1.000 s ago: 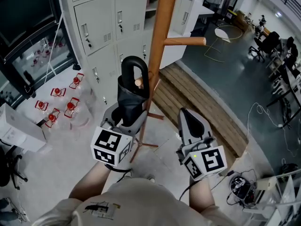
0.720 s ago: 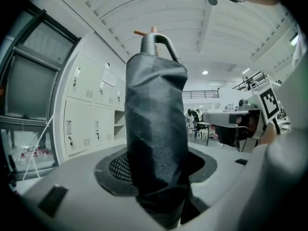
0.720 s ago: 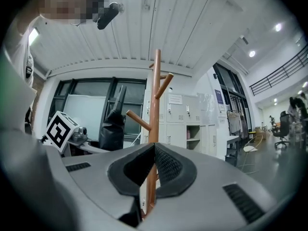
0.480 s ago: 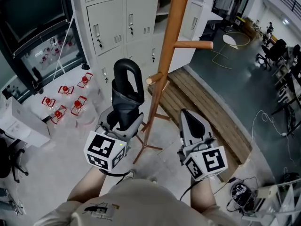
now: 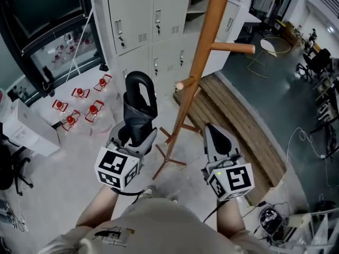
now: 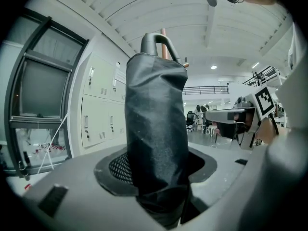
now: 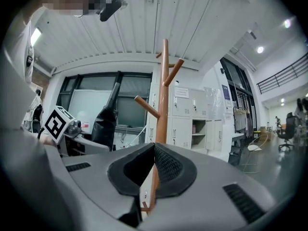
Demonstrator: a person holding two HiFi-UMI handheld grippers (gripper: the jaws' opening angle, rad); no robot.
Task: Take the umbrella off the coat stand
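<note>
A black folded umbrella [image 5: 139,112] with a loop handle [image 5: 140,82] stands upright in my left gripper [image 5: 136,137], which is shut on its fabric body. In the left gripper view the umbrella [image 6: 156,129] fills the space between the jaws. The wooden coat stand [image 5: 204,52] rises to its right; the lower peg [image 5: 185,82] is bare and a short gap separates it from the handle. My right gripper [image 5: 217,137] hovers right of the stand's base, jaws together and holding nothing. In the right gripper view the stand [image 7: 164,90] is straight ahead of that gripper [image 7: 153,150].
Grey lockers [image 5: 137,20] stand behind the stand. Several red-topped objects [image 5: 79,102] lie on the floor at left, beside a white box [image 5: 29,131]. A wooden slatted platform [image 5: 238,126] lies right of the stand's legs [image 5: 169,157]. Cables [image 5: 275,216] lie at the lower right.
The left gripper has carried the umbrella leftward off the lower peg, so the loop handle now stands apart from the stand. The right gripper has barely shifted.
</note>
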